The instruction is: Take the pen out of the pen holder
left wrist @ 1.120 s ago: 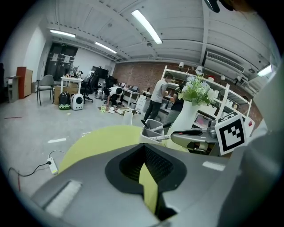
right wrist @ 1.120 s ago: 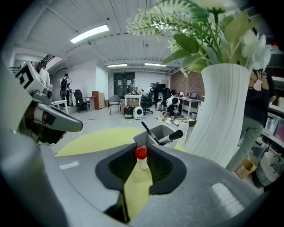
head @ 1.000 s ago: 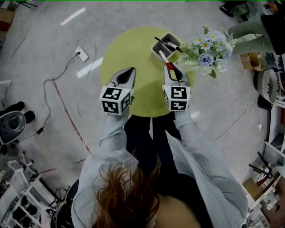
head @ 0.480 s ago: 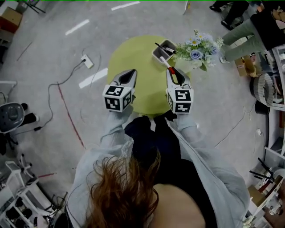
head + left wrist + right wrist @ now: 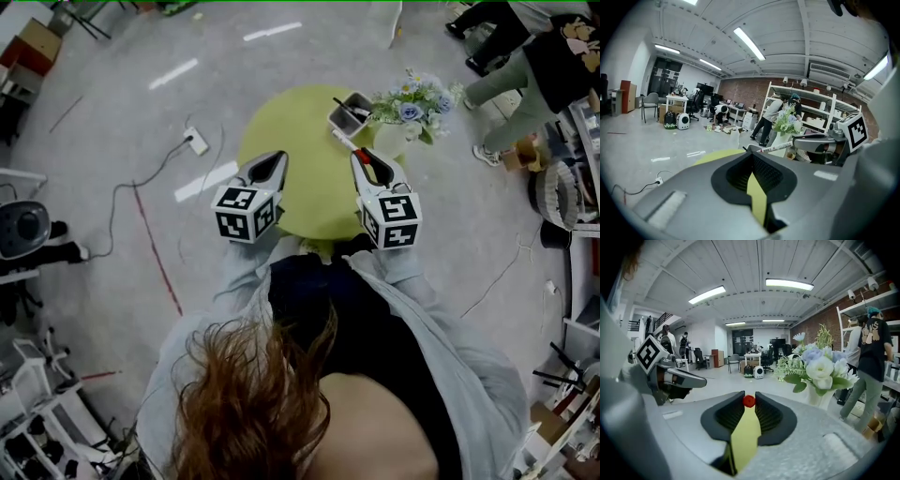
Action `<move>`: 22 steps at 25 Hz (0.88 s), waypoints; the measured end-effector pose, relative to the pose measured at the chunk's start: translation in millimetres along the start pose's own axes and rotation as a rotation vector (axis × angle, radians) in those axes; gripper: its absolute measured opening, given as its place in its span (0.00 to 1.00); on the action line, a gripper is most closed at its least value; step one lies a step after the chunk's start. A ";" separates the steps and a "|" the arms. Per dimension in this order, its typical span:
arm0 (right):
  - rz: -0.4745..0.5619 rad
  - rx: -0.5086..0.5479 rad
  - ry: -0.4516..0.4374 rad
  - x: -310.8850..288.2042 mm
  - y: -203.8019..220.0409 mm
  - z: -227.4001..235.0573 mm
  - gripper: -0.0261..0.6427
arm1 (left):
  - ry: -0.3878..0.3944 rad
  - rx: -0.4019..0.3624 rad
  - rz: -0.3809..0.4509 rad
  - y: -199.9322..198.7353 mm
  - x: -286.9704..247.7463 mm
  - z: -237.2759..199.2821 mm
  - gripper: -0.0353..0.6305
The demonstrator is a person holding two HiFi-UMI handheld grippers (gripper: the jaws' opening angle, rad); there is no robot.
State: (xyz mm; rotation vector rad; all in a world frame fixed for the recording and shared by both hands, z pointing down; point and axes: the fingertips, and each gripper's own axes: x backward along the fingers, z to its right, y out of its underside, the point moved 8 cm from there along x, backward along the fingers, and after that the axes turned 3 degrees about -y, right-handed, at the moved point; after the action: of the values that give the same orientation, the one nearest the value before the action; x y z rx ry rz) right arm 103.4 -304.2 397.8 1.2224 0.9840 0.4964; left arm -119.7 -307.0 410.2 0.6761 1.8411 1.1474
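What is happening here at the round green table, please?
A person holds a claw in each hand above a round green table. The right claw is shut on a pen with a red end, already out of the pen holder, which keeps other pens beside the flowers. The left claw is shut and empty.

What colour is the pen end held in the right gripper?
Red: the pen end shows best in the right gripper view.

In the right gripper view the pen [image 5: 749, 401] shows me only its red end; the jaws hide its barrel. From the head view, the pen holder's [image 5: 338, 119] remaining contents are too small to identify.
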 end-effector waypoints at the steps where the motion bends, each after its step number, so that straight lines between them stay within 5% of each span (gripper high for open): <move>1: 0.002 0.003 -0.010 2.9 -3.1 -2.2 0.14 | -0.002 -0.002 0.009 -2.9 5.0 -0.5 0.08; 22: 0.005 0.039 -0.035 7.8 -17.1 -7.1 0.14 | -0.036 0.017 0.086 -5.1 28.0 -7.6 0.08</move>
State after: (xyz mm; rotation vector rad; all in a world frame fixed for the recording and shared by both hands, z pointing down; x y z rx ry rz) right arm 98.5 -299.5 378.9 1.2649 0.9652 0.4601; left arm -140.3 -290.7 397.0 0.7878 1.8087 1.1690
